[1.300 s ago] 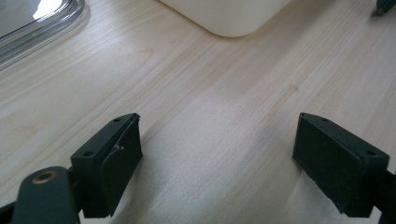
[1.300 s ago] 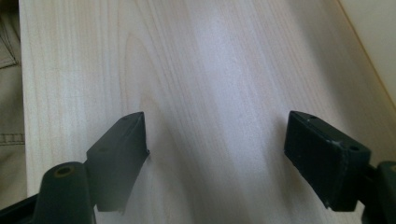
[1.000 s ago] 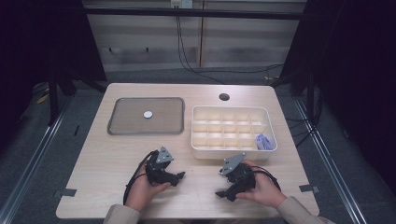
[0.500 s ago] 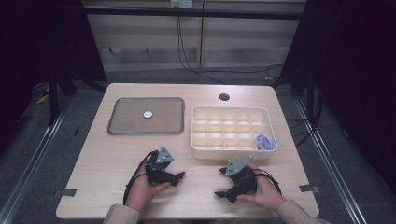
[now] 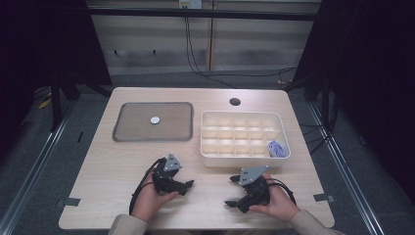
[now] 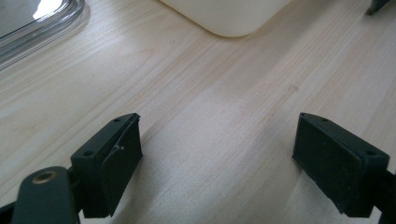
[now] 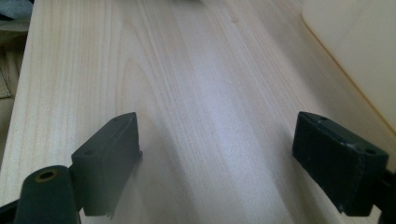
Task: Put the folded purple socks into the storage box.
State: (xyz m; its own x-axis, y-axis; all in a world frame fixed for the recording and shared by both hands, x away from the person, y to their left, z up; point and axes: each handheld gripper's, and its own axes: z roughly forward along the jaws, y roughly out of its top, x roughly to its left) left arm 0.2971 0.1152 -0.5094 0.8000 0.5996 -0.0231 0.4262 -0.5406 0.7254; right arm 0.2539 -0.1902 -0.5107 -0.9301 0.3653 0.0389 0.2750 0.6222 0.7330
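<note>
Left hand-held gripper (image 5: 188, 185) spread wide, right hand-held gripper (image 5: 234, 190) spread wide, both empty, low over wooden table (image 5: 107, 166)

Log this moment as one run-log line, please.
left gripper: open, on table, empty | right gripper: open, on table, empty | tray: holds white disc | divided bin: purple item in near-right compartment

Evenly lit table (image 5: 122, 161) amid dark surroundings; soft shadows; glare on tray (image 6: 42, 18); near jaws slightly blurred.
</note>
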